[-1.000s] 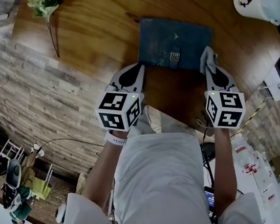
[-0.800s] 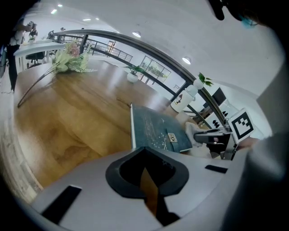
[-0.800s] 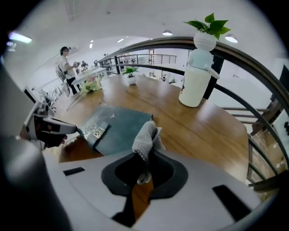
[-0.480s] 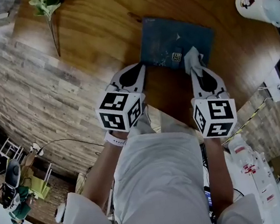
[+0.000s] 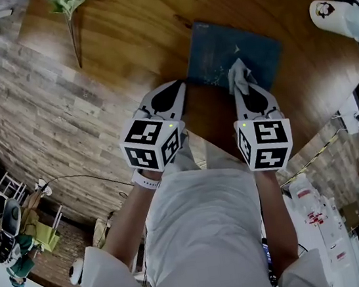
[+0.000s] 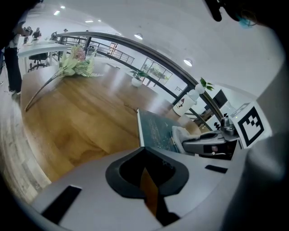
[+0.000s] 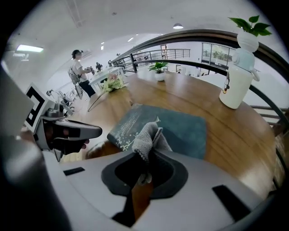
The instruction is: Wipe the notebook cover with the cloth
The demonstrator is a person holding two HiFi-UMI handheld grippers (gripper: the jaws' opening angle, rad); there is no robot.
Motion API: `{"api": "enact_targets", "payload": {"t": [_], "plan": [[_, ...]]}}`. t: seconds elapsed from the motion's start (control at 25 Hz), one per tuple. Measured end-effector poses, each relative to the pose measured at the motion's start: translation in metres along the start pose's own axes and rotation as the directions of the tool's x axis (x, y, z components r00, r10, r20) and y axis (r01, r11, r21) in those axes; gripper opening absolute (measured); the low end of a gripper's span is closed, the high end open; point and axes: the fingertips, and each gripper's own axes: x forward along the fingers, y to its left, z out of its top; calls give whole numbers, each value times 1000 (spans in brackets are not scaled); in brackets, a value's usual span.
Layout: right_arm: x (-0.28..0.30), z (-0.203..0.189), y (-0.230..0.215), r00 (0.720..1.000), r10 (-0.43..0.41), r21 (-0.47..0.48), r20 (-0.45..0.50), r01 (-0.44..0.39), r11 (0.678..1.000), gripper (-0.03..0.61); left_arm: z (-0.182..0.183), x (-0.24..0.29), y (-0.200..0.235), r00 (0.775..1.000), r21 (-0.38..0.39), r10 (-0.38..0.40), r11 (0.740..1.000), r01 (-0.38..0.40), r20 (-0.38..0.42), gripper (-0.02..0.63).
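Observation:
A dark blue notebook (image 5: pixel 230 56) with pale gold print lies flat on the wooden table (image 5: pixel 123 28). My right gripper (image 5: pixel 240 79) is shut on a grey cloth (image 5: pixel 239 75), which rests on the notebook's near edge; the cloth (image 7: pixel 149 137) bunches out of the jaws over the cover (image 7: pixel 180 128) in the right gripper view. My left gripper (image 5: pixel 176 97) sits just left of the notebook's near left corner, shut and empty, above the table edge. The notebook (image 6: pixel 156 133) and cloth (image 6: pixel 180 134) lie ahead and right of it in the left gripper view.
A white penguin-shaped vase (image 5: pixel 337 18) stands at the table's far right. A flower sprig (image 5: pixel 68 9) lies at the far left of the table. Below the table edge is plank flooring (image 5: pixel 37 120).
My right gripper has moved left along the notebook's near edge with the cloth, from the near right corner toward the middle. The left gripper has stayed put.

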Motion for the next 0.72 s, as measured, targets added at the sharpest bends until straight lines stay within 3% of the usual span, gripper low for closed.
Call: {"api": "enact_targets", "payload": {"t": [0.72], "plan": [[33,32,60,982,191,29,14,-191,981,34,10,-17,4,1000,-18,26,999,-26,17,18]]}}
